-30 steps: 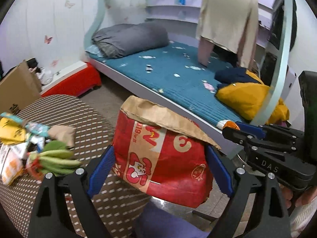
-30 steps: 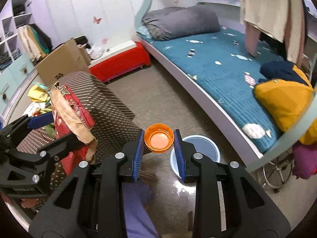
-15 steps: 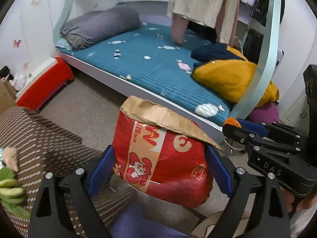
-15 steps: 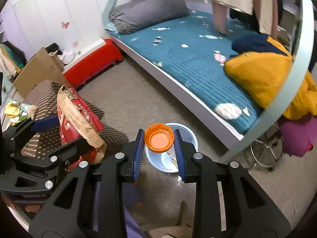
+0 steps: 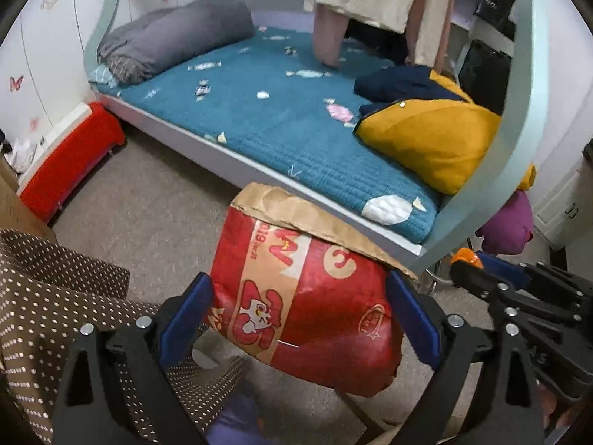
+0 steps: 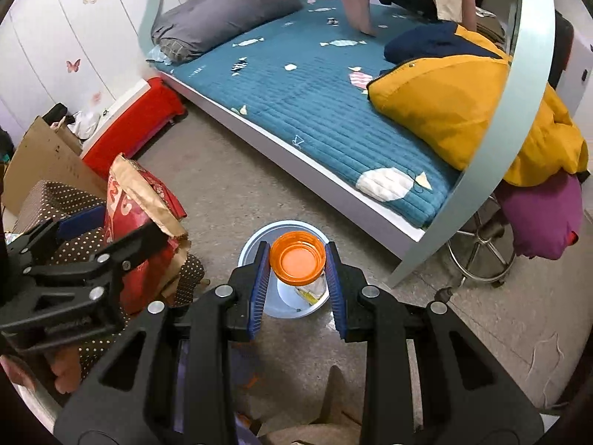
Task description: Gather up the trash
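Item 1. My right gripper [image 6: 297, 282]: both blue pads pressed on an orange-lidded clear container [image 6: 297, 261], lid toward the camera, body pointing away and downward along the fingers. The jaws stand narrow, closed on the lid rim from left and right. The container's long axis runs along my fingers, so it would fall base first if I let go.

Item 2. Pale blue bin [image 6: 247, 256]: on the floor directly beyond and below the right gripper's tips, its round mouth framing the container. A scrap of clear and yellow wrapper lies inside. Of the two hands, the right is the nearer to it and, by my judgement, lined up over the opening.

Item 3. My left gripper [image 5: 300, 315]: jaws spread wide, the pads bearing on the two sides of a red snack bag [image 5: 307, 304] with a brown paper inner flap torn open at the top. The bag stands roughly upright across the fingers, its open end away from me.

Item 4. Relation of the two: in the right view the left gripper and its bag sit to the left of the bin and nearer to me than its mouth, over the edge of a brown dotted cloth [image 6: 52, 200]. The bag would need carrying rightward and forward to reach the bin.

Item 5. Surroundings: a bed with a teal quilt [image 6: 315, 104] beyond the bin, well apart from both grippers.
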The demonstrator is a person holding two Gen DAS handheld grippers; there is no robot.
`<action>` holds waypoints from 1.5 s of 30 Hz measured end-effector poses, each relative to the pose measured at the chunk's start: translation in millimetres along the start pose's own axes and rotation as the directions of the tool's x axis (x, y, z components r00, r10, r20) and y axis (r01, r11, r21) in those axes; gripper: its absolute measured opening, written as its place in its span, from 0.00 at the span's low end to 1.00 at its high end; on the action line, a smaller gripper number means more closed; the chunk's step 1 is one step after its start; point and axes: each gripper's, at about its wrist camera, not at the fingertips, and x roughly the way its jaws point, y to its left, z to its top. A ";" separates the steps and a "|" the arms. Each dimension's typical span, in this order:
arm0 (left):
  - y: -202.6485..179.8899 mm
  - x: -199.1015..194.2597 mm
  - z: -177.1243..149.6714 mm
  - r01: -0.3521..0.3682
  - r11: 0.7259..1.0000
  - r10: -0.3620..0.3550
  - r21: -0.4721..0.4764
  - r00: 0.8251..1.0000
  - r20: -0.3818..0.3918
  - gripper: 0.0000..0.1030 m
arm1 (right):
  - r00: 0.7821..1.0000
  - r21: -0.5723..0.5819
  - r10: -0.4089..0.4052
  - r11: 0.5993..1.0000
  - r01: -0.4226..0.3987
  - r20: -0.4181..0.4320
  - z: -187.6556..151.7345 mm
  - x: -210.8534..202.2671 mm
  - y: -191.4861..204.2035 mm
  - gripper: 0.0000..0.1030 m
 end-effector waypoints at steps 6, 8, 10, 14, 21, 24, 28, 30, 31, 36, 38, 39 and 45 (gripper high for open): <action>23.8 20.6 -5.1 0.027 0.997 -0.030 -0.071 0.999 -0.043 0.91 | 0.999 -0.011 0.013 1.000 -0.013 -0.041 0.5 19.0 9.6 0.29; 26.1 27.6 -2.1 0.021 0.997 -0.024 -0.076 0.999 -0.038 0.91 | 0.998 -0.016 0.028 0.999 -0.029 -0.051 1.1 24.3 14.3 0.29; 24.4 36.9 2.2 0.027 0.998 -0.029 -0.059 0.999 -0.040 0.91 | 0.998 -0.024 0.033 0.999 -0.035 -0.057 1.4 28.0 19.4 0.29; 17.5 47.7 8.6 0.024 0.999 -0.025 -0.029 0.998 -0.054 0.91 | 0.997 -0.023 0.033 0.999 -0.035 -0.064 1.8 30.7 22.0 0.29; 29.2 42.9 -0.1 0.008 0.999 -0.012 -0.051 0.998 -0.067 0.91 | 0.997 -0.037 0.032 0.999 -0.034 -0.076 5.7 37.8 25.9 0.29; 41.2 36.8 -5.0 -0.017 0.997 0.011 -0.079 0.998 -0.069 0.91 | 0.995 -0.054 0.050 0.997 -0.054 -0.085 8.2 44.3 34.4 0.29; 59.6 28.3 -11.7 -0.066 0.991 0.057 -0.120 0.996 -0.075 0.91 | 0.993 -0.094 0.071 0.992 -0.080 -0.095 15.5 55.1 51.7 0.30; 69.4 22.8 -15.2 -0.088 0.985 0.077 -0.148 0.994 -0.075 0.91 | 0.994 -0.102 0.061 0.992 -0.070 -0.088 22.4 59.2 58.9 0.50; 73.5 19.5 -16.3 -0.096 0.983 0.085 -0.157 0.994 -0.073 0.91 | 0.995 -0.098 0.053 0.993 -0.061 -0.085 25.2 60.5 60.4 0.68; 82.4 9.3 -20.9 -0.116 0.977 0.106 -0.180 0.992 -0.066 0.91 | 0.997 -0.120 0.052 0.991 -0.060 -0.065 27.6 59.8 66.1 0.68; 81.7 7.4 -22.3 -0.117 0.977 0.107 -0.179 0.992 -0.065 0.91 | 0.996 -0.124 0.052 0.990 -0.062 -0.079 23.4 60.3 66.4 0.68; 80.5 6.4 -23.5 -0.118 0.978 0.108 -0.174 0.992 -0.065 0.91 | 0.995 -0.123 0.050 0.991 -0.060 -0.082 20.5 59.7 66.5 0.68; 72.7 -3.8 -33.2 -0.121 0.981 0.113 -0.150 0.992 -0.061 0.91 | 0.995 -0.088 0.052 0.994 -0.059 -0.084 6.2 48.9 60.8 0.68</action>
